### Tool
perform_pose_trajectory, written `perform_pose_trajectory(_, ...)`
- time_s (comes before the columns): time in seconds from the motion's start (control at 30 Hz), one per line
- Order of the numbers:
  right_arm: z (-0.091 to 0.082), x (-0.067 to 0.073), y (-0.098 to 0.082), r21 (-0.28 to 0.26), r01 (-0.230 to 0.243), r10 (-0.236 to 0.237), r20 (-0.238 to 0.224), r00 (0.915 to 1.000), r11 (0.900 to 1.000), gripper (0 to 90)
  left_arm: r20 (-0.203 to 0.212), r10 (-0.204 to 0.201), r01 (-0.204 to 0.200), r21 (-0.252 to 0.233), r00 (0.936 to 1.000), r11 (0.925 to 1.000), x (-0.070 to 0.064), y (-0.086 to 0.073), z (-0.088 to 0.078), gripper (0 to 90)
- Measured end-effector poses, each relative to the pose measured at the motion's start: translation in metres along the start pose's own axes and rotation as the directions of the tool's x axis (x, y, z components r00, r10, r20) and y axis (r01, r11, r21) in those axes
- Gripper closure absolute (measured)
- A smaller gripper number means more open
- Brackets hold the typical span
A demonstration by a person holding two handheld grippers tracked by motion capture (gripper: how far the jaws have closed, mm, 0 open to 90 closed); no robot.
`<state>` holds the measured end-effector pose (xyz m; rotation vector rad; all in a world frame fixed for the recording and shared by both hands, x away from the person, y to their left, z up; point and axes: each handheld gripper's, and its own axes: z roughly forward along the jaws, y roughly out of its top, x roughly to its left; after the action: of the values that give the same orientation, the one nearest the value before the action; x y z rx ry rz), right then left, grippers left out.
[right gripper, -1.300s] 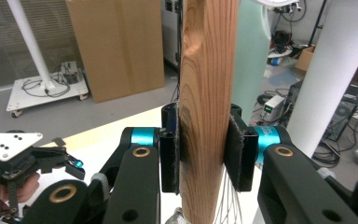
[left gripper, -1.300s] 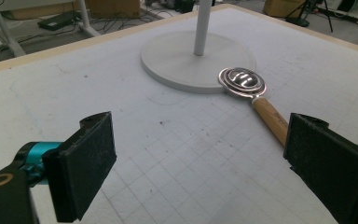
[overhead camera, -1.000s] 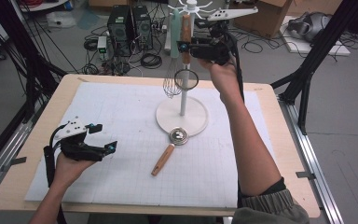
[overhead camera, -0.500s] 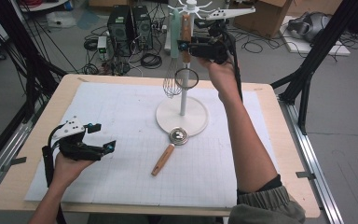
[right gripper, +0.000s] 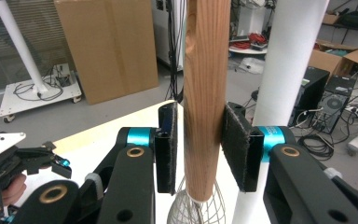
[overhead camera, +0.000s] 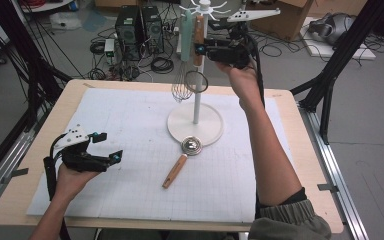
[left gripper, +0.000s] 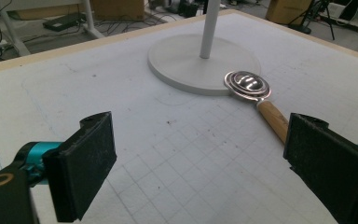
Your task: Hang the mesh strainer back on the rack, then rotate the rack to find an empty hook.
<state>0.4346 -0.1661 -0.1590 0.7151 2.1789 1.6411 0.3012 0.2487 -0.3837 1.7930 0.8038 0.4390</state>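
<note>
A white utensil stand [overhead camera: 180,125] rises at the back middle of the mat. A wooden-handled utensil [overhead camera: 198,30] hangs from its top beside a teal-handled one [overhead camera: 186,27]; a wire whisk head [overhead camera: 181,90] and a ring [overhead camera: 196,81] hang below them. My right gripper [overhead camera: 200,48] is raised with that wooden handle [right gripper: 205,70] between its pads. Its jaws have just been opening, and a thin gap shows at one pad [right gripper: 168,149]. My left gripper [overhead camera: 109,146] is open and empty over the mat's front left. A wooden-handled metal ladle [overhead camera: 192,146] lies by the stand's base.
The gridded white mat [overhead camera: 130,115] covers most of the wooden table [overhead camera: 305,150]. The left gripper view has the ladle [left gripper: 248,84] lying ahead of the jaws against the stand base [left gripper: 186,60]. Computers, cables and boxes stand on the floor beyond the table.
</note>
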Motion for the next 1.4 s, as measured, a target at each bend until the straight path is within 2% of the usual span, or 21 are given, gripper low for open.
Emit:
perform_pose_trajectory(0.33, -0.015, -0.005, -0.003, -0.017, 0.003, -0.004, -0.029, 0.9996, 1.000, 69.1, -0.012, -0.012, 0.012, -0.002, 0.9999, 0.9999, 0.004, -0.002, -0.004, 9.5)
perform_pose_trajectory(0.73, -0.029, -0.012, -0.003, -0.025, 0.009, -0.011, -0.071, 0.9974, 1.000, 89.4, -0.018, -0.017, 0.017, -0.001, 0.9997, 0.9999, 0.006, -0.003, -0.006, 9.5)
perform_pose_trajectory(0.8, -0.030, -0.014, -0.003, -0.037, 0.009, -0.013, -0.101, 0.9948, 0.999, 89.7, -0.018, -0.016, 0.017, 0.001, 0.9997, 0.9999, 0.006, -0.003, -0.006, 9.5)
perform_pose_trajectory(0.9, -0.031, -0.016, 0.002, -0.037, 0.010, -0.014, -0.110, 0.9938, 0.999, 89.8, -0.017, -0.018, 0.018, 0.003, 0.9997, 0.9998, 0.006, -0.003, -0.005, 9.5)
perform_pose_trajectory(1.4, -0.054, -0.021, 0.033, -0.032, 0.038, -0.040, -0.083, 0.9957, 0.999, 89.8, -0.014, -0.011, 0.011, 0.005, 0.9998, 0.9999, 0.004, -0.002, -0.005, 9.5)
